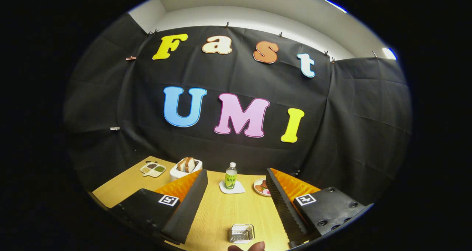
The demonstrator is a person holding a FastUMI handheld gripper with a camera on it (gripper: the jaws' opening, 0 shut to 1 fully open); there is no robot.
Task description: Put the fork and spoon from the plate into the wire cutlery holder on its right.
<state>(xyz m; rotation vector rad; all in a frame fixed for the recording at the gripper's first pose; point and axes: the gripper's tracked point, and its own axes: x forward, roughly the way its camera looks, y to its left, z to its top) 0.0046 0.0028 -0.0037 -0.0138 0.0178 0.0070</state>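
With its fingers spread wide and empty, the gripper (236, 206) has the wire cutlery holder (241, 233) between them, light and tippable; fork and spoon can't be made out.

Wire cutlery holder (241, 233) sitting upright on the wooden tabletop, lower centre of frame, looking empty. Plate (261, 187) lying farther back, right of centre, partly hidden; contents unclear.

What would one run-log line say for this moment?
hand-held gripper: open, empty, raised | wire cutlery holder: on wooden table, between fingers | fork, spoon: not yet picked up
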